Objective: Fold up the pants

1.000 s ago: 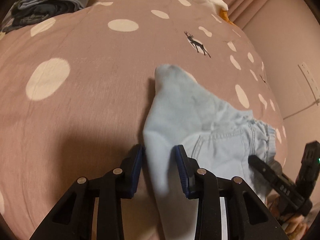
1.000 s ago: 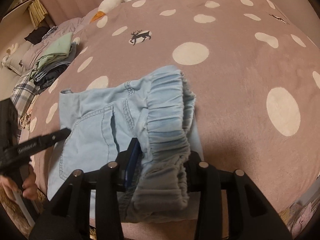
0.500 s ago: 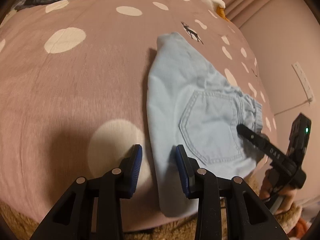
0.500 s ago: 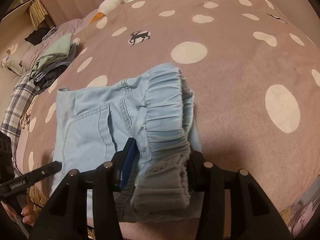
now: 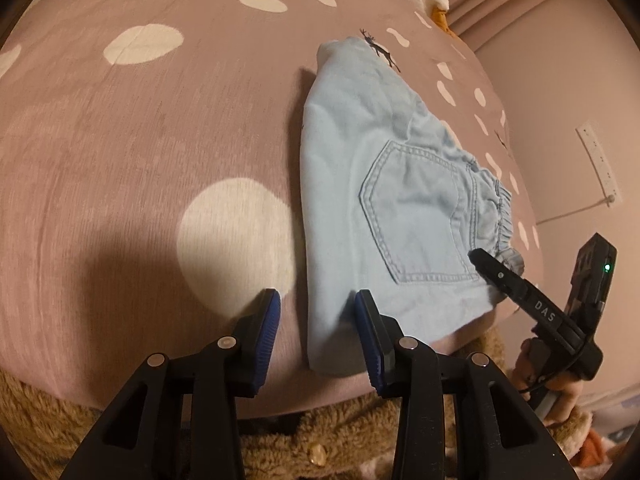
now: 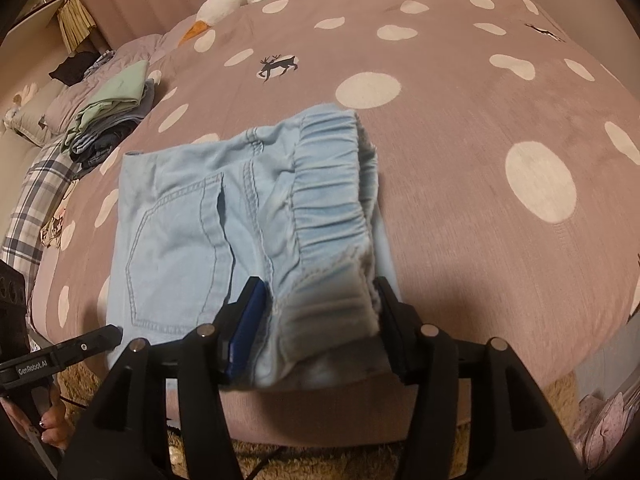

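The pants (image 6: 192,216) are pale sky-blue denim with slightly darker blue stitching round the pocket, lying on a dusty mauve-pink bedspread (image 5: 120,140) patterned with cream spots and small dark deer figures. Both grippers are black with royal-blue pads (image 5: 267,332), and a tiny green light glows on the right gripper (image 5: 520,292) at three o'clock in the left view. At ten o'clock in the right view sits a clothes stack (image 6: 108,116), mint green over grey-blue, beside blue-and-white plaid fabric (image 6: 36,200).

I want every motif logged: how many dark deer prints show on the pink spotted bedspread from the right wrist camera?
2. One dark deer print lies beyond the light blue denim pants; a smaller deer print sits far right. Others may be hidden under the pants.
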